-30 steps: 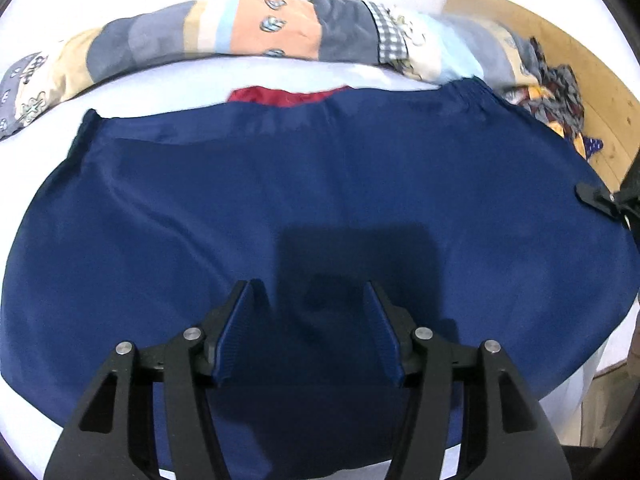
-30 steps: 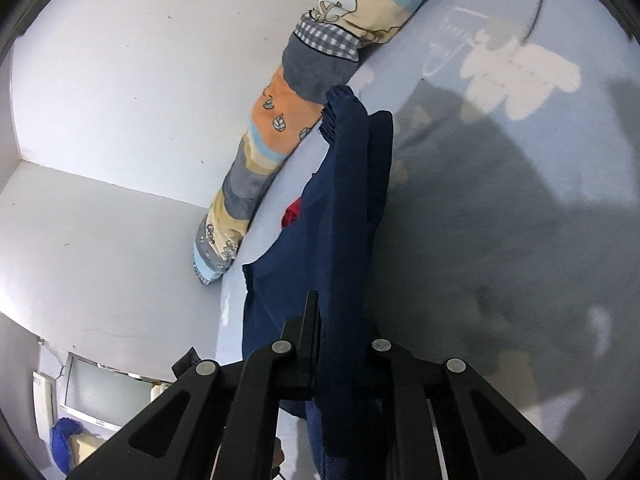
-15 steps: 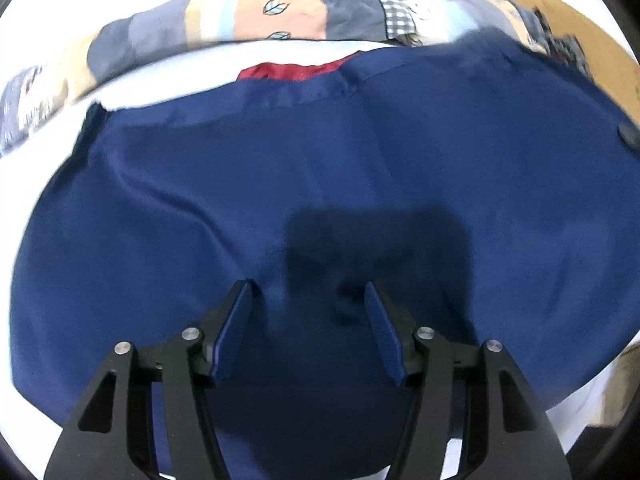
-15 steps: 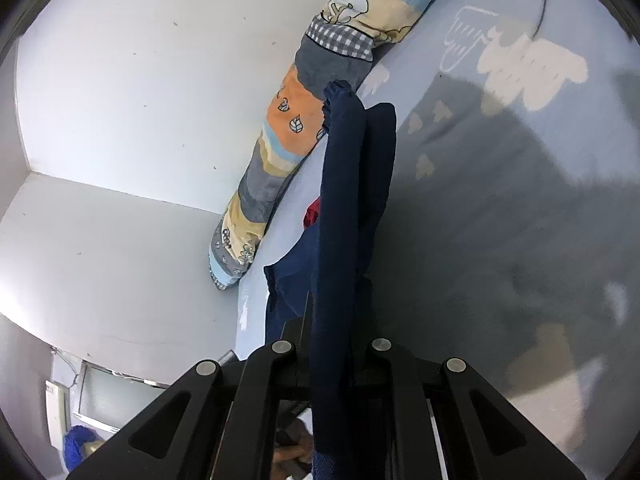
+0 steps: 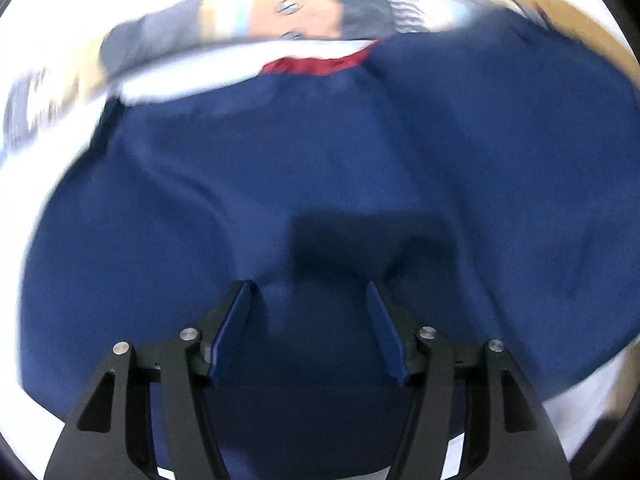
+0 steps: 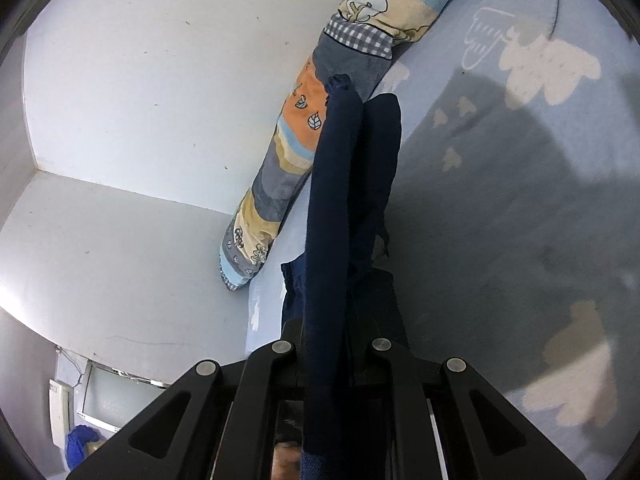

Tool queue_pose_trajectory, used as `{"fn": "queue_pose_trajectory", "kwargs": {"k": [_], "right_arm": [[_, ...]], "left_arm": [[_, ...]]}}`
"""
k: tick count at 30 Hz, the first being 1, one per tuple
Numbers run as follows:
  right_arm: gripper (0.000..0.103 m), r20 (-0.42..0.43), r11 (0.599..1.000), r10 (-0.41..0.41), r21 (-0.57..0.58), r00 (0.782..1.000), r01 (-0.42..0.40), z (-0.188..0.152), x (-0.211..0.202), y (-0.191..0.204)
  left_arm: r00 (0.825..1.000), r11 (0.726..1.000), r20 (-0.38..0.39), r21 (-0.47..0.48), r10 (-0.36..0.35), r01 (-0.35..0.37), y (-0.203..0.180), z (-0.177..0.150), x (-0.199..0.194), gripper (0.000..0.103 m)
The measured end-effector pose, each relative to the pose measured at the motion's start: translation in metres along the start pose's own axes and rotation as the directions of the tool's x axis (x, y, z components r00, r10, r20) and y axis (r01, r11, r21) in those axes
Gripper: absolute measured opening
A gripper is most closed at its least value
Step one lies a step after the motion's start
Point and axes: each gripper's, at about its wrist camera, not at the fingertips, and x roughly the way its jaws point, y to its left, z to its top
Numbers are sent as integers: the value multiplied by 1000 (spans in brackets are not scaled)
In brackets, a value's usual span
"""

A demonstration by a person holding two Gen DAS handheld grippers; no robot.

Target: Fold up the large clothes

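Observation:
A large navy blue garment lies spread over a pale bed sheet and fills most of the blurred left wrist view. My left gripper is open just above the cloth near its front edge, with nothing between its blue pads. A red piece of cloth shows at the garment's far edge. My right gripper is shut on one side of the navy garment and holds it lifted above the bed, so the cloth hangs in a narrow doubled strip.
A long patchwork bolster lies along the wall behind the garment; it also shows in the right wrist view. A wooden board stands at the far right. The sheet has pale cloud prints. A white wall borders the bed.
My right gripper has lifted the garment's side higher and carried it over the rest. In the left wrist view the right part of the cloth has risen; the left gripper stays open.

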Motion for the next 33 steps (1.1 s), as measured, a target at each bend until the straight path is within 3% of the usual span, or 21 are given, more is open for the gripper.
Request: {"fn": "queue_pose_trajectory", "kwargs": {"k": [2,5,9,13,18,21,23,25,29,30,33], "right_arm": [[10,11,1000,-2,8,1000,2,-3,2,4],[10,28,1000,-2,29,1000,1,-9,3,10],[10,52,998,-16,69,999,13,-17,10,23],[11,57,996,-63,73,996,59,-21,26,50],[11,41,991,-133,36,990,131,-33,65,95],[11,26,983,-183,-6,983,183,-44,95,119],[11,15,976,-214,-32,977,214,-54,121,134],[11,8,965,-255,-55,967,255,-65,147,147],[5,-27,945,-313,-104,949,309,-95,211,164],[5,-28,927,-357,-136,934,350,-104,229,167],[5,-63,902,-412,-166,909,398,-120,266,156]], "left_arm": [[1000,1000,8,-5,2,-2,2,5,-8,59],[998,992,44,-116,-50,55,28,9,-20,60],[999,986,33,-162,-24,30,51,6,-25,60],[996,975,79,-217,-32,49,84,3,-44,60],[984,968,177,-247,4,40,122,3,-81,61],[976,956,209,-294,65,-1,153,-2,-103,62],[970,933,205,-357,130,-50,178,-8,-118,63],[964,891,197,-449,177,-72,209,-19,-133,63],[957,783,194,-620,216,-51,270,-52,-153,64],[959,760,187,-648,212,-42,283,-58,-153,64],[952,750,168,-656,254,-85,304,-67,-158,64]]}}
